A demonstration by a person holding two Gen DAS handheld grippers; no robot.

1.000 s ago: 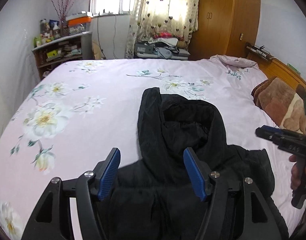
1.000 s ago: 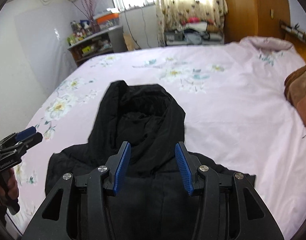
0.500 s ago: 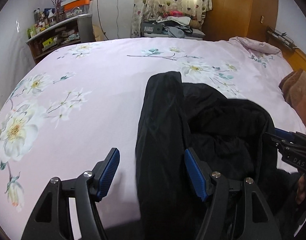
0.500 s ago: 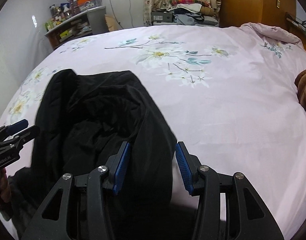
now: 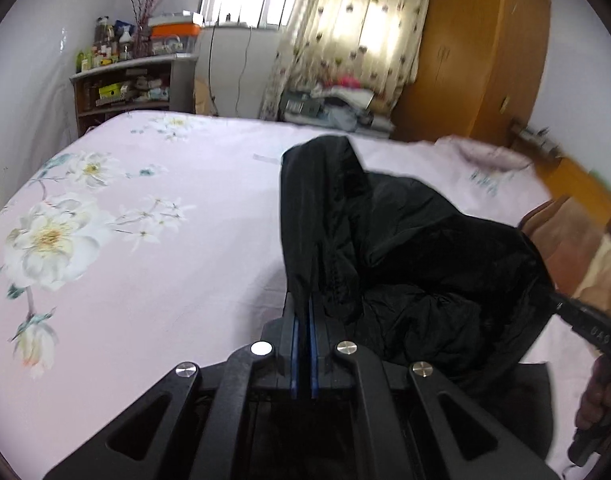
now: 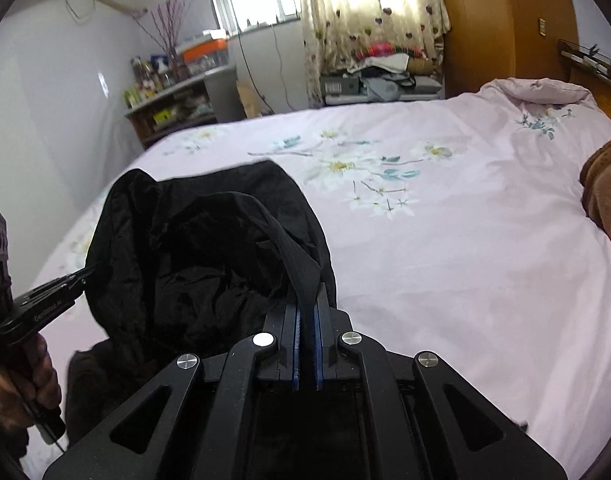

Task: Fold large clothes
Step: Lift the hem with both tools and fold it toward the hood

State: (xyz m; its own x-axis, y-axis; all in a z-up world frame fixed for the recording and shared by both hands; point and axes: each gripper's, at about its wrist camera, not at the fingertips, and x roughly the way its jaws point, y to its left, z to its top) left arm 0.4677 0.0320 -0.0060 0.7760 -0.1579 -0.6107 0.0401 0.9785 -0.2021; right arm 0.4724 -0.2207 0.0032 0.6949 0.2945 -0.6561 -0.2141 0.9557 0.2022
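A black hooded jacket (image 5: 405,248) lies on the pink floral bedsheet (image 5: 145,280), its hood lifted and stretched between both grippers. My left gripper (image 5: 303,312) is closing tight on the hood's left edge, and the blue pads pinch the fabric. My right gripper (image 6: 307,312) is closing the same way on a strip of the hood's right edge. The jacket (image 6: 177,264) sags open between them. The right wrist view shows the left gripper (image 6: 77,278) at the left, held by a hand (image 6: 21,380). The left wrist view shows the right gripper's body at the right edge, its fingertips hidden by the cloth.
A brown blanket (image 5: 577,248) lies by the wooden headboard at the right. Past the bed's far end stand a cluttered shelf (image 5: 125,88), a pile of clothes (image 6: 385,68) under the curtain and a wooden wardrobe (image 5: 477,52). Bare sheet (image 6: 445,260) spreads right of the jacket.
Both grippers went from open, astride the hood's edges, to shut on them. The hood has come up off the bed and now hangs stretched between them.
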